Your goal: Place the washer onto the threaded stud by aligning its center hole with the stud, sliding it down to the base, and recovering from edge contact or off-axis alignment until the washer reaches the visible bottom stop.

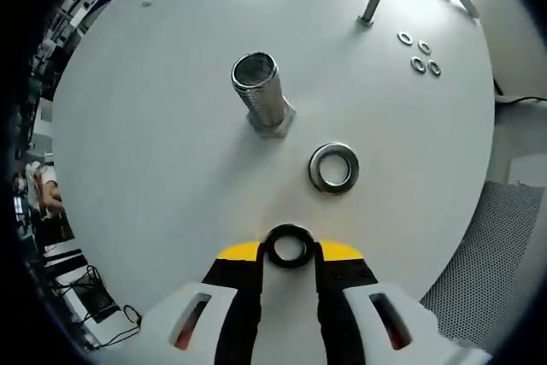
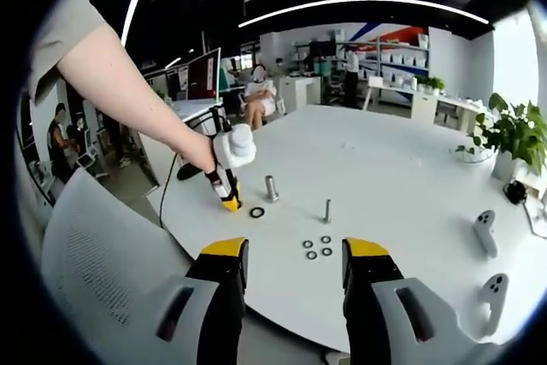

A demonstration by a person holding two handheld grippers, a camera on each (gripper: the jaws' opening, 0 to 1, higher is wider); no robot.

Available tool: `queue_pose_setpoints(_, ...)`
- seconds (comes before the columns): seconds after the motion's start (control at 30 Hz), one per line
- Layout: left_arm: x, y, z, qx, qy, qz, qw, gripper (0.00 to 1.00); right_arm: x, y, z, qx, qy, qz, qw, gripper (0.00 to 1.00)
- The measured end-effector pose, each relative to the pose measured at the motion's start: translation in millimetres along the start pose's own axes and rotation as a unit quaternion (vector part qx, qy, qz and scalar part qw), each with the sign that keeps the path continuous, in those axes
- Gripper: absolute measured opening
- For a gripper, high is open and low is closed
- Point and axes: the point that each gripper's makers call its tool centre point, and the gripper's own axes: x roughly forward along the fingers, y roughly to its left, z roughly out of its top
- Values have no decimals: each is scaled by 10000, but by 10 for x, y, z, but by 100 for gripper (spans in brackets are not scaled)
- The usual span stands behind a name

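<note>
The left gripper [image 1: 290, 256] is pinching a dark ring-shaped washer [image 1: 289, 245] between its yellow-tipped jaws, just above the round white table [image 1: 154, 151] — so the pickup is done while the placing is still waiting. The wide threaded steel stud [image 1: 261, 91] is standing bare at 11 o'clock, a second silver washer [image 1: 333, 167] lying at 1 o'clock. The right gripper [image 2: 291, 264] is hanging back, jaws apart and empty.
</note>
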Motion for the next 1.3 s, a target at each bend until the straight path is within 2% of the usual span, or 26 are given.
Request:
queue_pose_setpoints(0.13, -6, -15, -12, -96, -51, 44, 9999, 21, -1, -9, 3, 2, -8, -19, 10000, 46)
queue_pose_setpoints(0.3, -38, -40, -34, -136, -454, 81, 9988, 19, 3, -2, 7, -14, -7, -2, 10000, 45)
queue_pose_setpoints(0.4, -26, -66, -36, -126, -545, 80, 9984, 19, 2, 5, -2, -16, 11, 7, 10000, 45)
queue_pose_setpoints(0.73, -98, -169, -20, 145, -523, 46, 9985, 19, -3, -2, 8, -22, -18, -2, 10000, 45)
queue_pose_setpoints(1.1, -204, -111, 62, 457, -612, 123, 9970, 19, -10, -10, 11, -15, -32, -26, 10000, 45)
queue_pose_setpoints(1.2, -269, -112, 106, 523, -693, 137, 9961, 19, -10, -14, 16, -5, -44, -31, 10000, 45)
queue_pose_setpoints(1.3, -368, -112, 190, 752, -802, 205, 9937, 19, -7, -12, 11, -17, -24, -25, 10000, 45)
